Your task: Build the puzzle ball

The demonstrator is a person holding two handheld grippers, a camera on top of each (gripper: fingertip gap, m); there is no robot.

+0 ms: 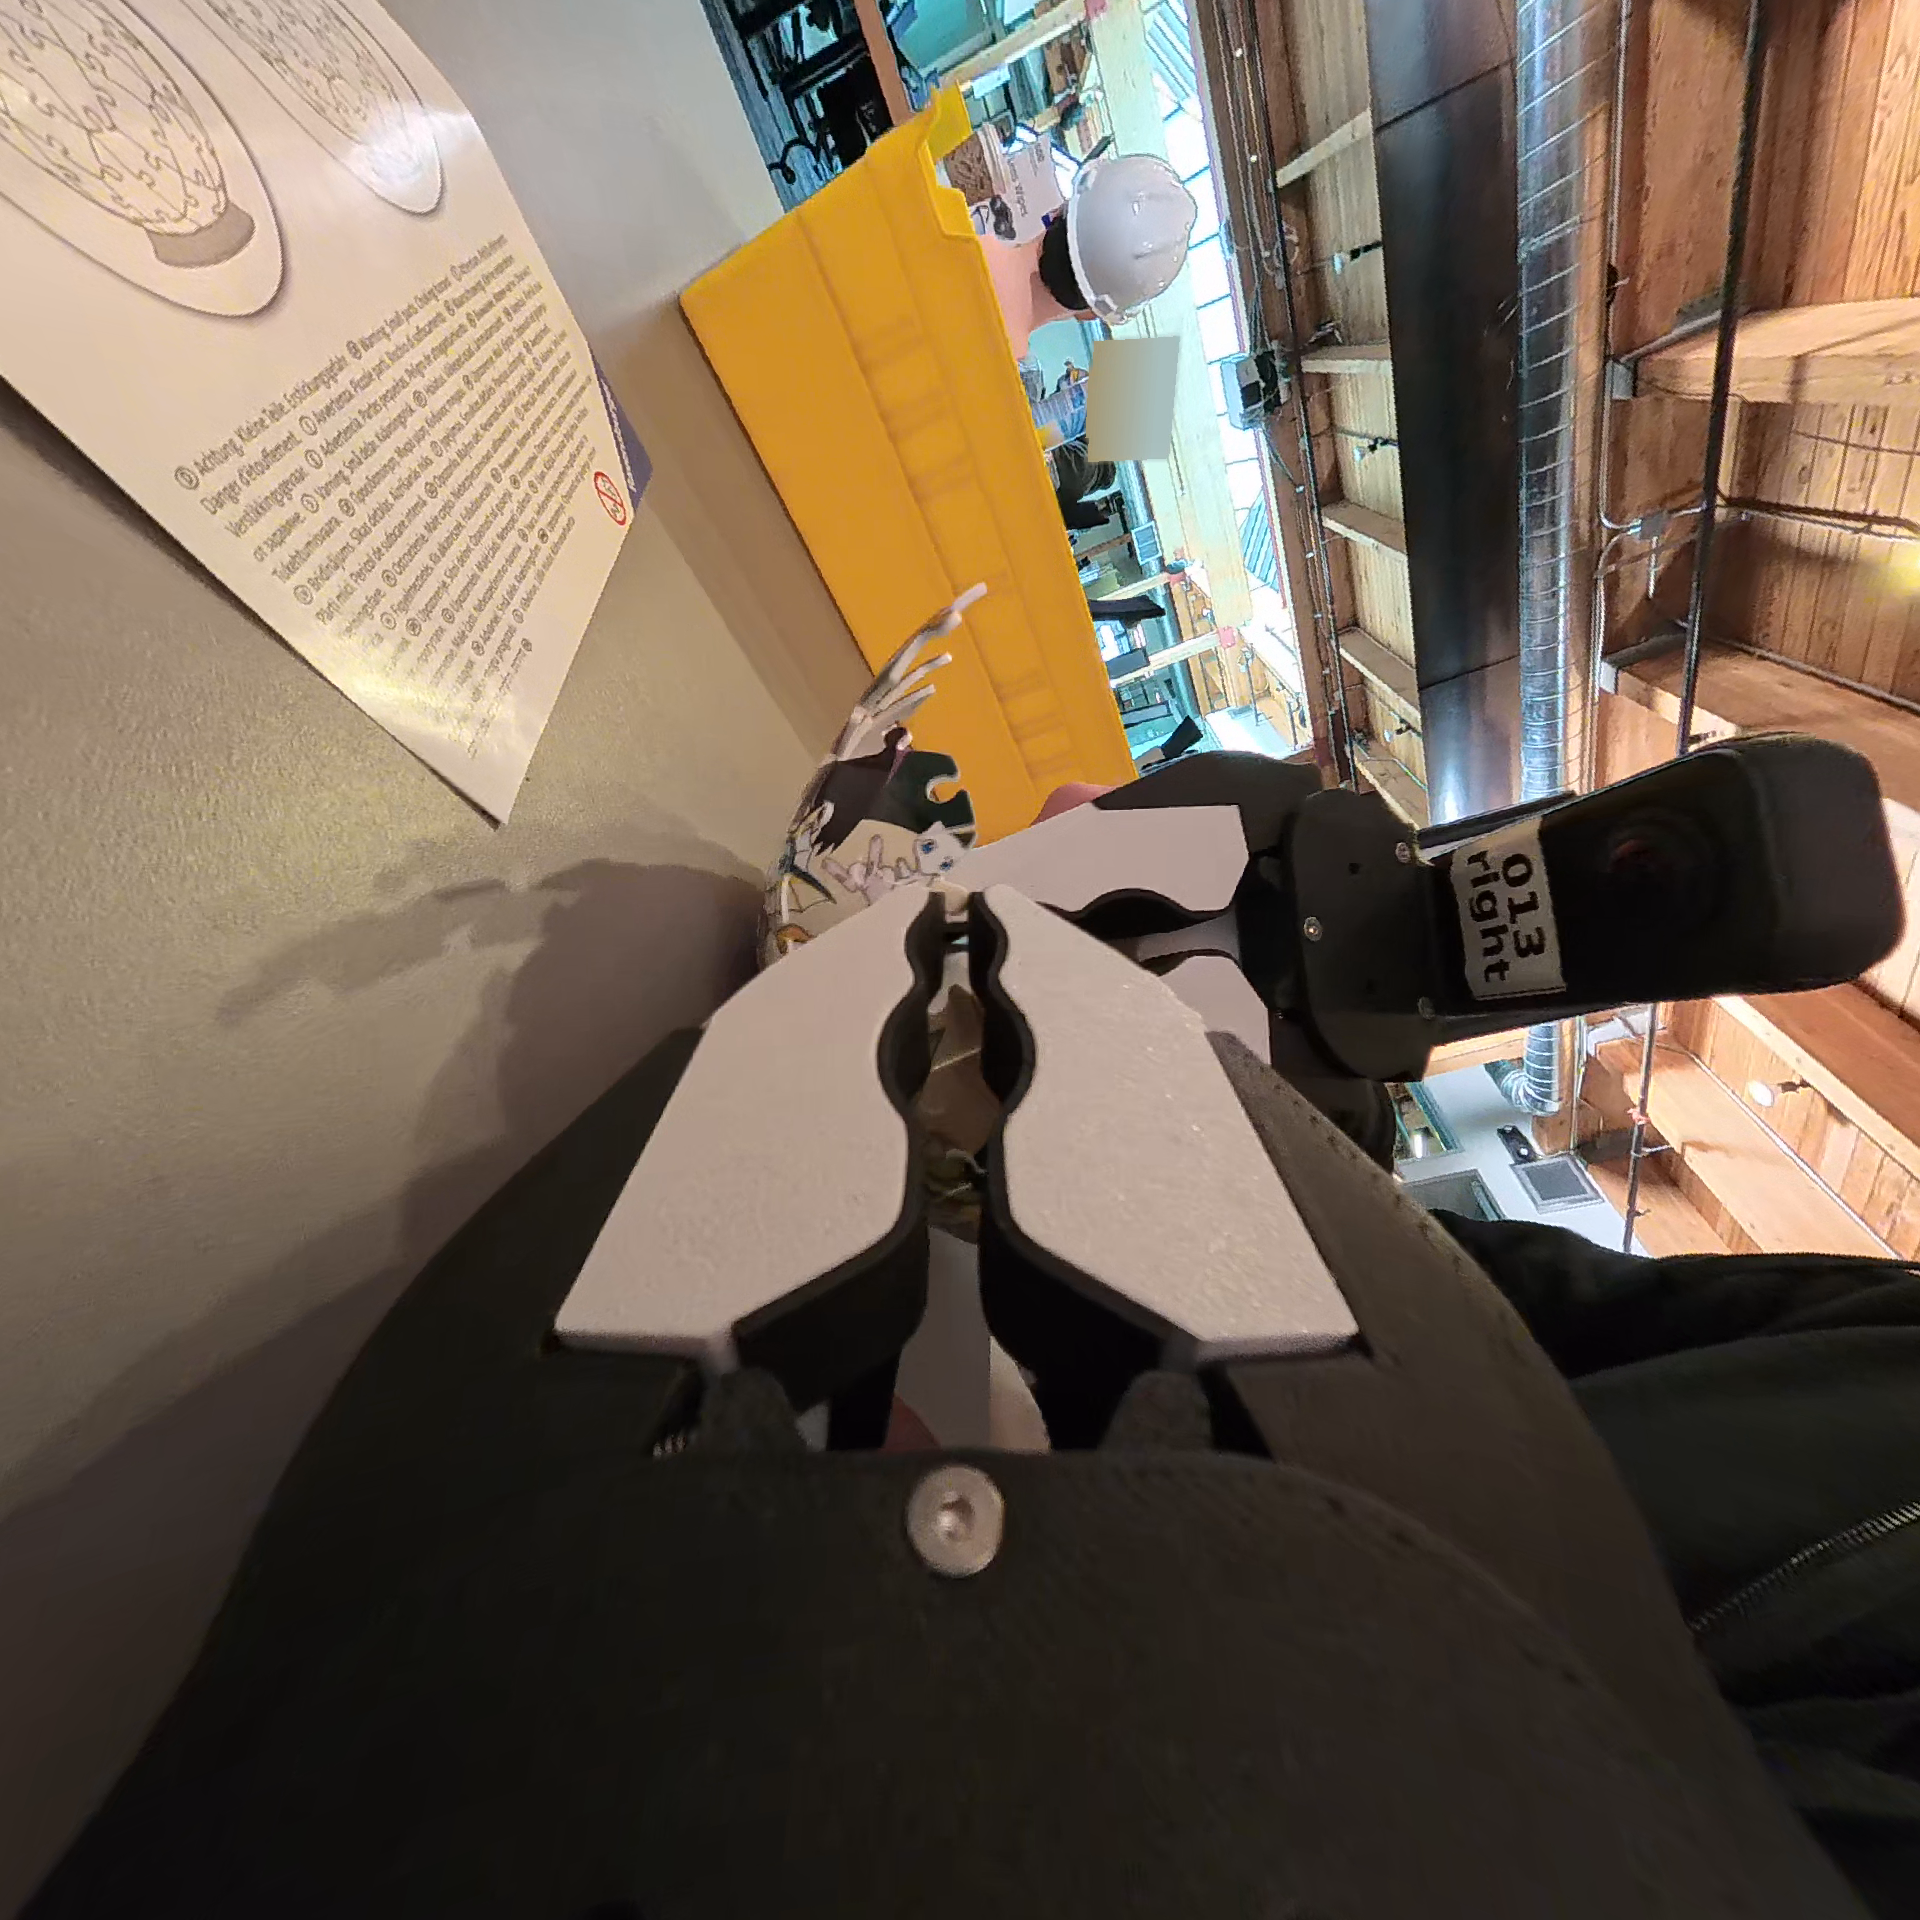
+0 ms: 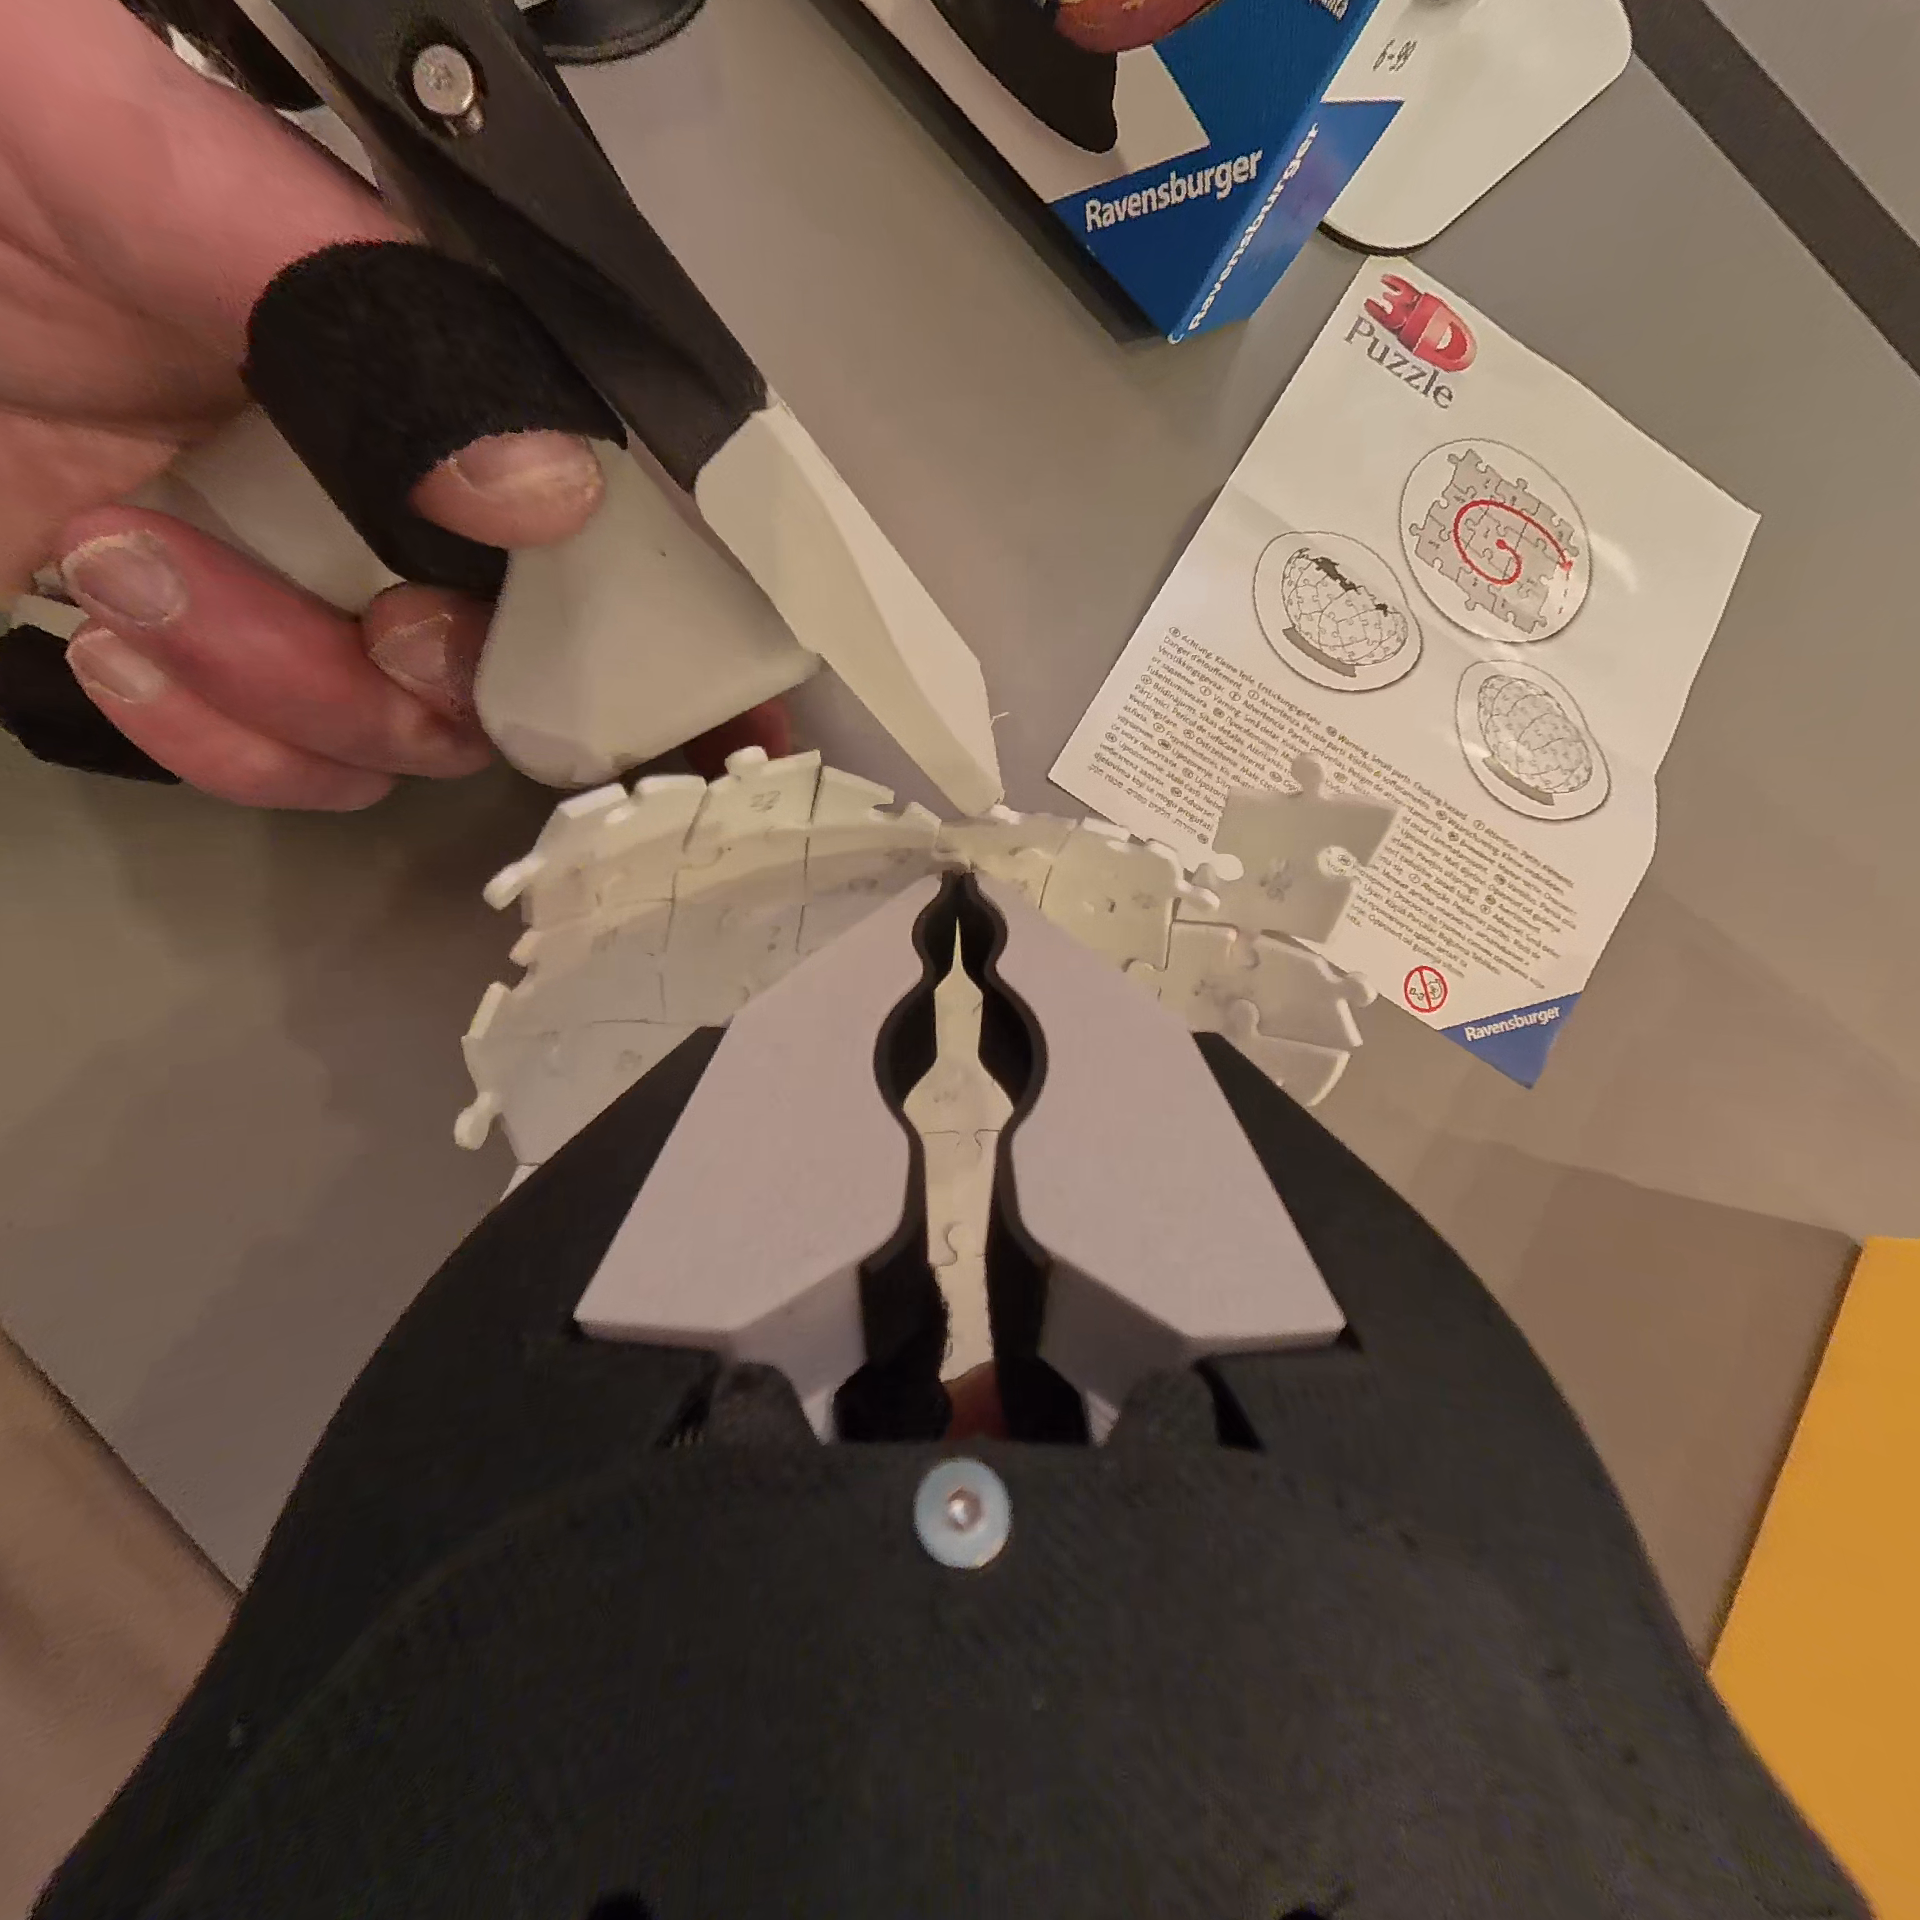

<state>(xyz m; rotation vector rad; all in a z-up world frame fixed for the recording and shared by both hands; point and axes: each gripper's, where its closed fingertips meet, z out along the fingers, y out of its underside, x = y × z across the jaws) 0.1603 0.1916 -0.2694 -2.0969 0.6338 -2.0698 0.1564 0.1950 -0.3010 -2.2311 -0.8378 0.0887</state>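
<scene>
Right gripper: right gripper (image 2: 961,883) is nearest in its own view; matt black body, pale grey wedge fingers (image 2: 1143,1091) with wavy black inner edges; jaws drawn together on the rim of the puzzle ball shell (image 2: 644,935), a thin white edge showing in the slit between them

Left gripper: left gripper (image 1: 956,914) has the same grey wedge fingers, jaws nearly together on a bit of the shell, only partly seen through the gap; in the right wrist view one pale fingertip (image 2: 977,790) touches the shell's rim just beyond the right gripper; a hand (image 2: 208,520) with black fabric finger sleeves holds it

Puzzle ball: a part-built curved shell of interlocked pieces, plain white inside, printed with cartoon figures outside (image 1: 883,831); knobbed edges stick out; one loose-looking piece (image 2: 1304,862) juts at its far right edge

Beyond the shell: instruction leaflet (image 2: 1455,644), glossy white paper with round diagrams, flat on the grey table (image 2: 987,436); farther off a blue puzzle box (image 2: 1195,208)

Beside the shell: yellow plastic bin (image 1: 914,499), ribbed wall, near it on the table

Far background: person in a white hard hat (image 1: 1132,229) past the bin
</scene>
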